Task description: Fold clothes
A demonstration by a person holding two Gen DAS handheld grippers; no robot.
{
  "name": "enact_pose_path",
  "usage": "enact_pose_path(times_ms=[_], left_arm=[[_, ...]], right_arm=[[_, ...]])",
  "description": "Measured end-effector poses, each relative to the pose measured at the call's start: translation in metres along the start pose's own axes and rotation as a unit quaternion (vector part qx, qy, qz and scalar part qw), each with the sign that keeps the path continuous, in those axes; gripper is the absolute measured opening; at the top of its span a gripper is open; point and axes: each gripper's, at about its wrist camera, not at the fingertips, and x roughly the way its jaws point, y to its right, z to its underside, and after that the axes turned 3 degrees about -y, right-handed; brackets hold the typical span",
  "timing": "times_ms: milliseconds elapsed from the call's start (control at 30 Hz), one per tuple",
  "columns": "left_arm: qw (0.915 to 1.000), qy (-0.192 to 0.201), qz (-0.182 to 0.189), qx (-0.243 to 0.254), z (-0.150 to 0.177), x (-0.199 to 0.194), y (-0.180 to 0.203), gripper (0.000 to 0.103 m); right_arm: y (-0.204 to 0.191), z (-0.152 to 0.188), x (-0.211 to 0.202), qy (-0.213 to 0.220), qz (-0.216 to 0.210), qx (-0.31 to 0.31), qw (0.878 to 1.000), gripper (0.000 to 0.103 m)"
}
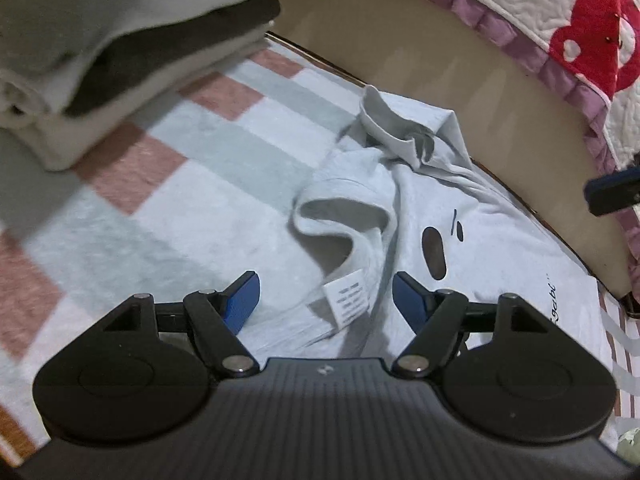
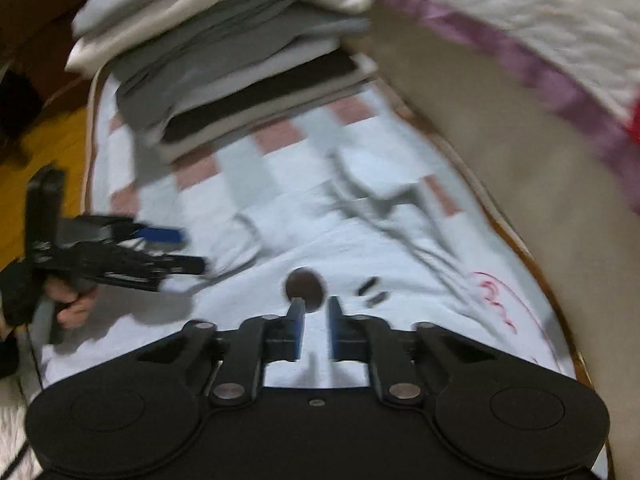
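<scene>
Several garments are already stacked (image 1: 132,52) upper left; the light polo shirt (image 1: 400,216) mid-frame is left unfolded, left gripper (image 1: 326,300) spread wide, right gripper (image 2: 316,316) narrowed, nothing gripped.

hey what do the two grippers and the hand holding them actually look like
Both the left gripper and right gripper are matte black: ribbed body, two round side discs, linkage arms with silver pivot pins, blue-padded jaws. The left hand looks bare-fingered, with something black at the wrist. No cables visible.
</scene>
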Motion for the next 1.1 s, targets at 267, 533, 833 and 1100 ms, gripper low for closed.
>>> enact_pose_path(times_ms=[267,533,833,1100], left_arm=[[0.9991,0.024,0.028,-0.019,-0.008,0.014,-0.01,0.048],[0.9802,-0.021,0.143,-0.135,-0.004,0.025,-0.037,0.056],[0.9922,-0.027,0.1,-0.07,-0.003,0.022,-0.023,0.004],[0.9918,0.112,-0.016,-0.06,-0.021,-0.027,-0.039,0.004]], right_arm=[[0.007,-0.032,0.037,0.02,0.065,-0.063,0.996,0.034],[0.011,-0.091,0.129,0.014,0.134,-0.111,0.985,0.066],[0.07,-0.137,0.137,0.068,0.168,-0.05,0.982,0.005],[0.121,-0.136,0.085,0.133,0.223,0.032,0.965,0.005]])
